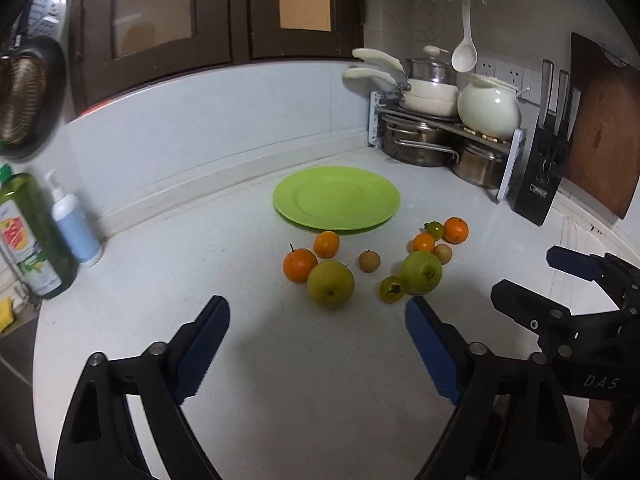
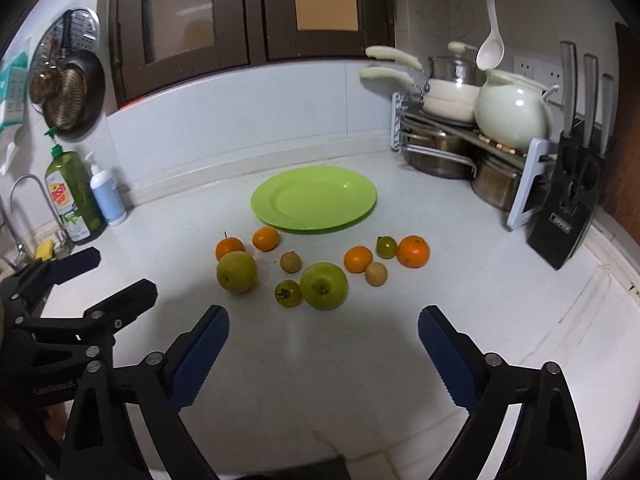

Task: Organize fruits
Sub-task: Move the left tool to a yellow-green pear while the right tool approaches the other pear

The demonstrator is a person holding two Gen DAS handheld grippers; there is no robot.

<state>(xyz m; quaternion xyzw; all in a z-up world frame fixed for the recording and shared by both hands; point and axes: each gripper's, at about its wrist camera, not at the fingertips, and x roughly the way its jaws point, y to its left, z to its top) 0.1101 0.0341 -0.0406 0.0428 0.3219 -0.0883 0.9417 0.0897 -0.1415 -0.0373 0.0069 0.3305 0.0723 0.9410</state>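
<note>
Both my tongs, left (image 1: 316,344) and right (image 2: 324,352), gape empty over the worktop (image 2: 500,320). Fruits (image 2: 320,272) lie scattered near the bare green plate (image 2: 360,204) beyond. Risk: round apples (image 1: 330,284) may roll when nudged, knocking neighbours away.

White counter (image 1: 248,360) — dark cabinets (image 1: 160,12)

bare counter (image 2: 320,380) ahead, fruits (image 2: 322,286) beyond
</note>
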